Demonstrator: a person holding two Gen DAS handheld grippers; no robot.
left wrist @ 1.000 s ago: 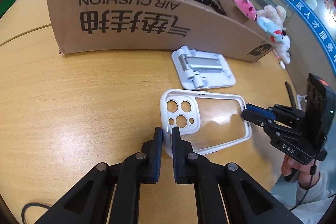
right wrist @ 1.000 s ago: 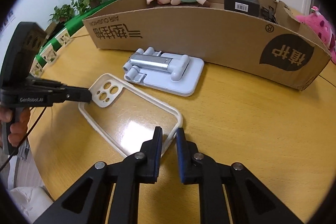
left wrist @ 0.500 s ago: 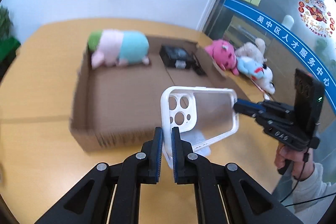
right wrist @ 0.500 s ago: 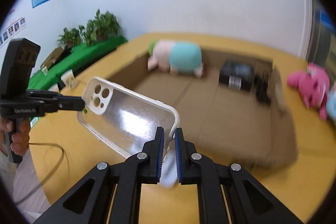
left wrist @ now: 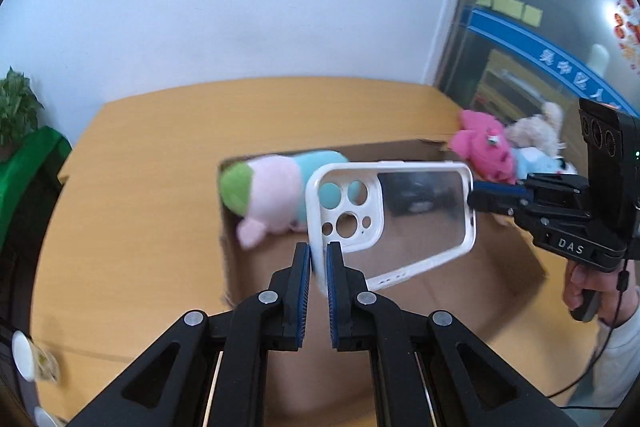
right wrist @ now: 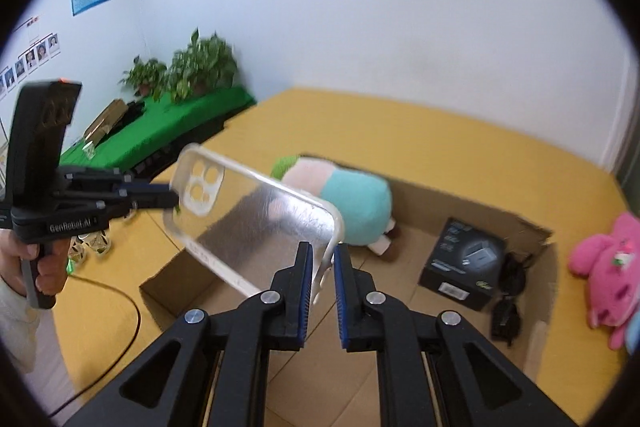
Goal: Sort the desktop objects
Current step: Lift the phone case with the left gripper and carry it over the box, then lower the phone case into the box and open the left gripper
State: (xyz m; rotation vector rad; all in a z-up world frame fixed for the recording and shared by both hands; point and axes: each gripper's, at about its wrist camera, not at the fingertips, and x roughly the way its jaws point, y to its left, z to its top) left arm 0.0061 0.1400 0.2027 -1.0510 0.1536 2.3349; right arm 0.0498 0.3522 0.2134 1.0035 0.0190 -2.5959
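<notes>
A clear phone case [left wrist: 420, 215] with a white rim hangs in the air above the open cardboard box [left wrist: 500, 259]. My left gripper [left wrist: 319, 259] is shut on its camera-hole end. My right gripper [right wrist: 320, 261] is shut on the opposite end of the case [right wrist: 260, 219]. In the left wrist view the right gripper [left wrist: 474, 197] comes in from the right. In the right wrist view the left gripper [right wrist: 174, 198] comes in from the left. A plush pig [right wrist: 344, 203] in pink, teal and green lies in the box.
A black boxed item [right wrist: 466, 259] and dark cables [right wrist: 510, 291] lie in the box's right part. Pink and other plush toys [left wrist: 486, 151] sit on the round wooden table [left wrist: 160, 131] beyond the box. Plants [right wrist: 192, 67] stand on a green shelf at left.
Both grippers lifted the phone case off the table and carried it up and forward over the box. The white phone stand has gone out of view.
</notes>
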